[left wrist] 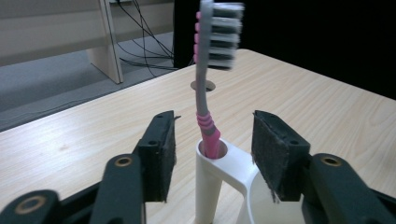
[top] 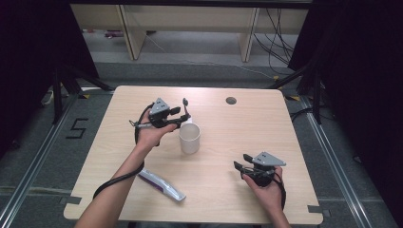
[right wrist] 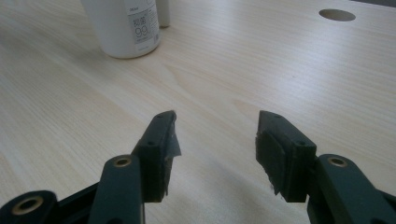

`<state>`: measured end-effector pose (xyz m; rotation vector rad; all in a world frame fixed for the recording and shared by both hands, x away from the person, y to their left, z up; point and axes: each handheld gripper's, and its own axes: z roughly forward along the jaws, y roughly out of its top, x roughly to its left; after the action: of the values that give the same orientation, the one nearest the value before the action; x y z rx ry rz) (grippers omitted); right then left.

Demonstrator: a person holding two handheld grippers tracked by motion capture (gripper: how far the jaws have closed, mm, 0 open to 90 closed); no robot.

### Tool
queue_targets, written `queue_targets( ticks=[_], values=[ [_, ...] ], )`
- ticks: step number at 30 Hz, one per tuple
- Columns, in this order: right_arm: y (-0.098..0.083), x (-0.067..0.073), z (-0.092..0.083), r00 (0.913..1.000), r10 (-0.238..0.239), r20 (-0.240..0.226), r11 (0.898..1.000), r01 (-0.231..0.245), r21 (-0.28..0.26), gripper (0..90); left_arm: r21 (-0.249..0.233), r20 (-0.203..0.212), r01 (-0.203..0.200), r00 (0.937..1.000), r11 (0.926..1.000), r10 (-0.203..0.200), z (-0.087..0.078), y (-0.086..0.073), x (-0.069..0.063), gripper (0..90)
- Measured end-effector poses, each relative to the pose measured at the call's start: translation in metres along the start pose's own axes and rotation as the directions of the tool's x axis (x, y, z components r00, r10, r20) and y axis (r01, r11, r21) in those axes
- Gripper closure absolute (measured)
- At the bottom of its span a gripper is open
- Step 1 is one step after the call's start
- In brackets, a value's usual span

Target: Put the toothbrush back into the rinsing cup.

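A white cup (top: 189,137) stands near the middle of the wooden table (top: 266,128). A side tube on the cup (left wrist: 208,182) holds a grey and pink toothbrush (left wrist: 201,93) upright, bristles at the top. My left gripper (top: 183,116) is at the cup's far left side. It is open, with a black pad on each side of the toothbrush handle and a gap to each. My right gripper (top: 240,164) rests low at the front right, open, with nothing between its pads (right wrist: 163,144). The cup (right wrist: 123,28) stands farther off in the right gripper view.
A white and purple toothpaste tube (top: 161,184) lies near the table's front left edge. A round cable hole (top: 231,100) sits at the back of the table. Black curtains hang on both sides, and cables lie on the floor behind.
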<state>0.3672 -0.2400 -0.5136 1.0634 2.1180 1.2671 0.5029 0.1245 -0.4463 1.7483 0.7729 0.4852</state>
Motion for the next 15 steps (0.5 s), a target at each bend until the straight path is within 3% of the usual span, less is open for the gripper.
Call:
queue_targets(
  ticks=[6, 15],
  values=[
    [0.0, 0.0, 0.0, 1.0, 0.001, 0.0, 1.0, -0.001, 0.0, 48.3, 0.019, 0.002, -0.013, 0.9999, 0.9997, 0.013, -0.01, 0.0, -0.002, 40.2],
    [0.0, 0.0, 0.0, 1.0, 0.005, -0.003, 1.0, -0.005, 0.003, 48.3, 0.045, 0.007, -0.022, 0.9997, 0.9987, 0.022, -0.029, -0.005, -0.002, 36.8]
  ],
)
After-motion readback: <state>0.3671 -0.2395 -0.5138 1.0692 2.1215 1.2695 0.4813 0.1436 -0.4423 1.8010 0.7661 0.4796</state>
